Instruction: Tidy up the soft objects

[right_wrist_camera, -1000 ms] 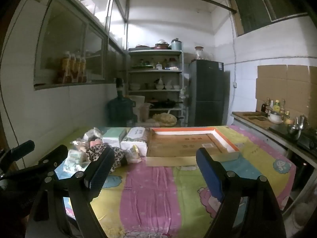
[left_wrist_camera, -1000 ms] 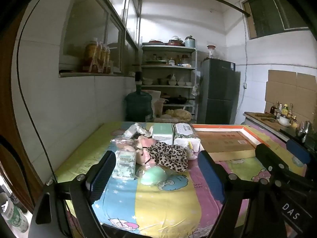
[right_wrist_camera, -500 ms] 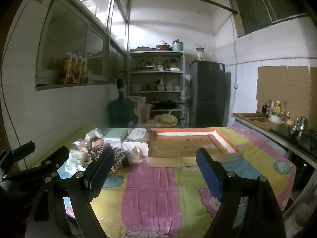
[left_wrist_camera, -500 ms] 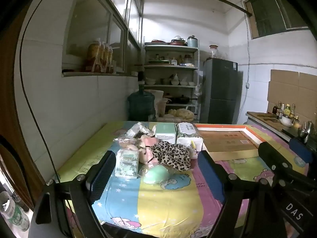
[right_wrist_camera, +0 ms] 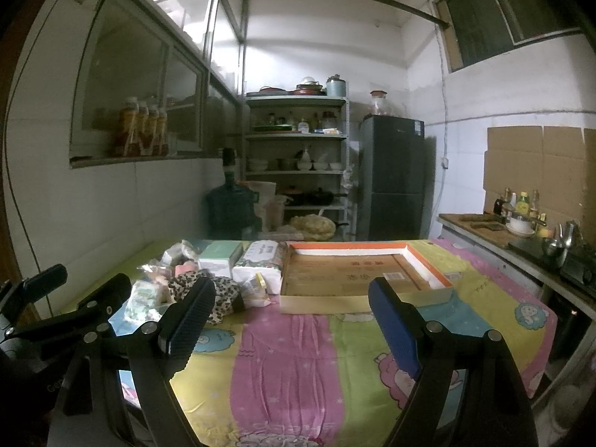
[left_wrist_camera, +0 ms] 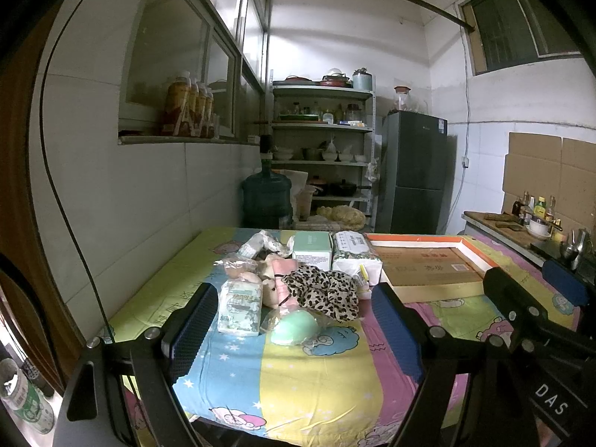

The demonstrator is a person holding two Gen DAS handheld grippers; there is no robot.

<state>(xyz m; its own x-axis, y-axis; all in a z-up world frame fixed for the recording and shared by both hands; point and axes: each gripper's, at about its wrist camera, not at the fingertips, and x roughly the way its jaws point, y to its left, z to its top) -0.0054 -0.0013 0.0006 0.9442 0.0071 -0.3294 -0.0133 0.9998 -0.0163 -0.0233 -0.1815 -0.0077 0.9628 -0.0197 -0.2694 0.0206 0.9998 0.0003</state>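
Little has shifted over the last second: both views are raised only slightly. The left claw [left_wrist_camera: 294,329] and right claw [right_wrist_camera: 288,322] are held spread and empty above the bench [right_wrist_camera: 298,354]. Nothing has been sorted yet; the soft-object pile [left_wrist_camera: 298,283] remains heaped beside the empty cardboard tray [right_wrist_camera: 357,272], where it is presumably destined.

Pink plush toy [left_wrist_camera: 277,279] is largely covered by the leopard-print fabric piece [left_wrist_camera: 322,290]. Print on the white tissue pack [left_wrist_camera: 240,307] is unreadable. Green-labelled bottle [left_wrist_camera: 26,402] is cut off at the frame edge.
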